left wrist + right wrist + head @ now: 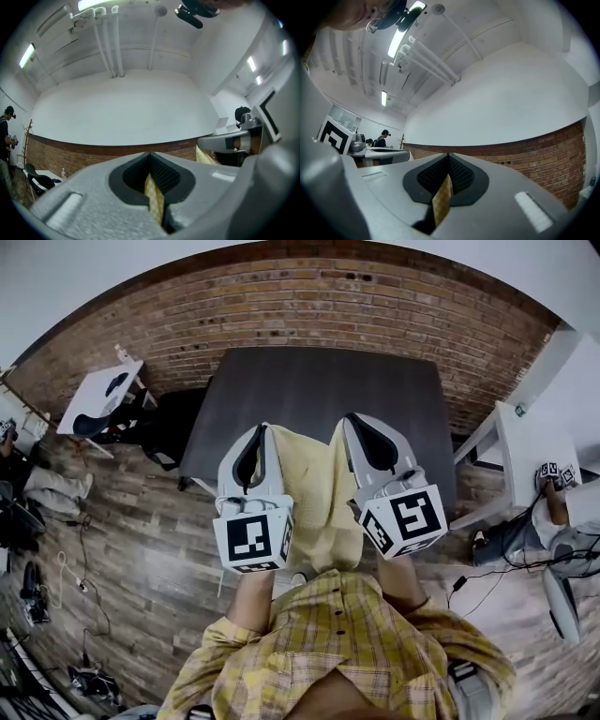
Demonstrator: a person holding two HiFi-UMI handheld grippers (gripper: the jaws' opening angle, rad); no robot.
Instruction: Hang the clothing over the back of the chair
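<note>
Two grippers are held up side by side over the floor. The left gripper (253,444) and the right gripper (372,439) are each clamped on the cloth (314,498). In each gripper view a thin strip of yellow checked fabric is seen pinched between the closed jaws.

One garment is counted. Its top edge is stretched left to right between the two grippers, and the rest hangs down on the near side, toward the person. Its long axis is thus judged to run across the scene, roughly in line with the near edge of the table (319,390), which lies just beyond.

One dark table and two white side tables are counted, one at the far left and one at the right. No chair back is made out with certainty. One dark shape (173,427) by the table's left edge may be the chair. If so, it lies far and to the left of the cloth and nearer the left gripper, and the cloth would have to be carried that way with its stretched edge kept across the back.
</note>
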